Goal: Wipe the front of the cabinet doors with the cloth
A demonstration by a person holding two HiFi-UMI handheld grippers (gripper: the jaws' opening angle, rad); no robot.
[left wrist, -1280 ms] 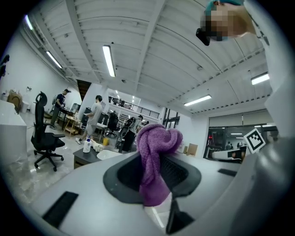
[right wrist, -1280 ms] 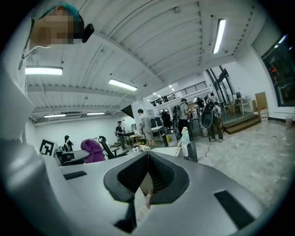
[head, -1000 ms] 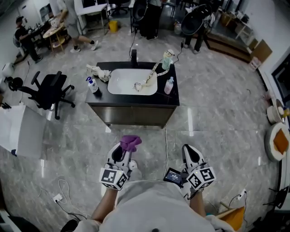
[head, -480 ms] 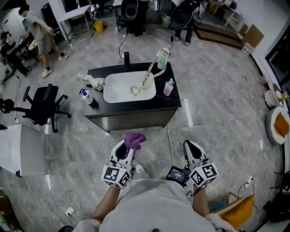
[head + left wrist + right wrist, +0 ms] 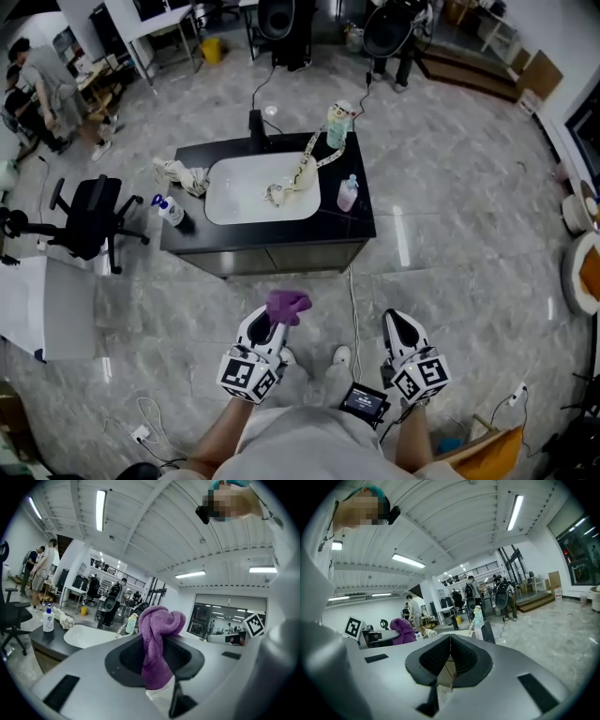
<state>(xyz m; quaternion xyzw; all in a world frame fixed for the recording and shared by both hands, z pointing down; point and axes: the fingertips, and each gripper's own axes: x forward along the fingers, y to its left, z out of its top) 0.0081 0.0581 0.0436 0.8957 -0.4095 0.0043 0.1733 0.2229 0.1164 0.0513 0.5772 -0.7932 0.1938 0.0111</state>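
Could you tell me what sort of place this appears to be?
Probably a large open lab or workshop hall, not a home: a sink cabinet stands alone on the stone-look floor, with an office chair and people at work beyond.

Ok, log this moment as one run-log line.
left gripper: shut on purple cloth | right gripper: shut, empty | cabinet: ahead, untouched | wiping: not yet begun

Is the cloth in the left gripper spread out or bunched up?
Bunched up. The purple cloth is pinched between the left gripper's jaws and rises above them as a twisted wad, not a flat sheet.
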